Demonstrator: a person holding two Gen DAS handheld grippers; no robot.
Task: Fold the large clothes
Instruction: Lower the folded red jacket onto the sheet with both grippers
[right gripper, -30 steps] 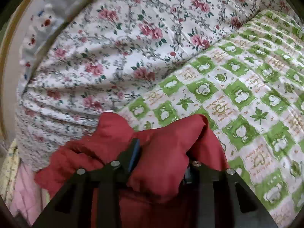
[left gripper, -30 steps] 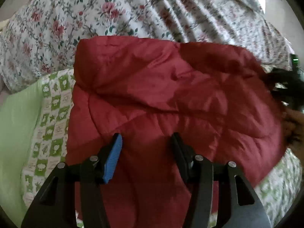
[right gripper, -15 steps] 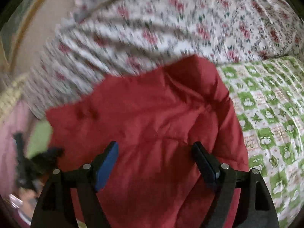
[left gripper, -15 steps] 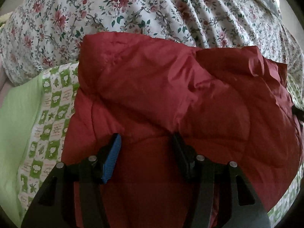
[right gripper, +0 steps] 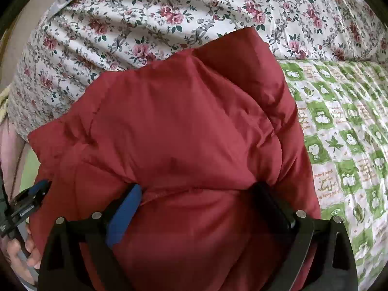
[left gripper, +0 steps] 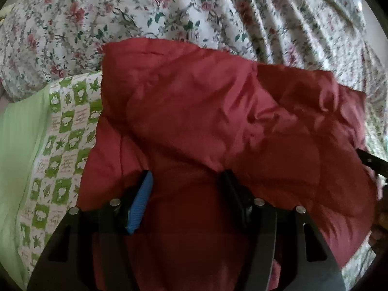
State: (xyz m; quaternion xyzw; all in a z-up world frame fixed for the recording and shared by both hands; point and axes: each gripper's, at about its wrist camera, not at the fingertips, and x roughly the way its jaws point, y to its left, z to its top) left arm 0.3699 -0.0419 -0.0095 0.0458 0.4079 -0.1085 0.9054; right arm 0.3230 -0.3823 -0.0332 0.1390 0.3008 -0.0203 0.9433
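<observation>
A puffy dark red padded garment [left gripper: 218, 126] lies folded on the bed and fills the middle of both views [right gripper: 184, 131]. My left gripper [left gripper: 186, 181] sits low over its near part, jaws spread with red fabric bulging between them; I cannot tell if it grips. My right gripper [right gripper: 198, 194] is wide open over the garment's near part, holding nothing. The left gripper also shows at the left edge of the right wrist view [right gripper: 31, 198], in a hand.
The garment rests on a green-and-white checked sheet [right gripper: 344, 140] that also shows in the left wrist view [left gripper: 65, 135]. A bulky floral quilt [left gripper: 194, 9] is heaped behind it and also shows in the right wrist view [right gripper: 169, 12]. A plain light green cloth [left gripper: 19, 150] lies at the left.
My right gripper let go of the bunch of red fabric, opened wide and swung back over the garment. A flap now lies folded across the garment's right side. My left gripper stayed put.
</observation>
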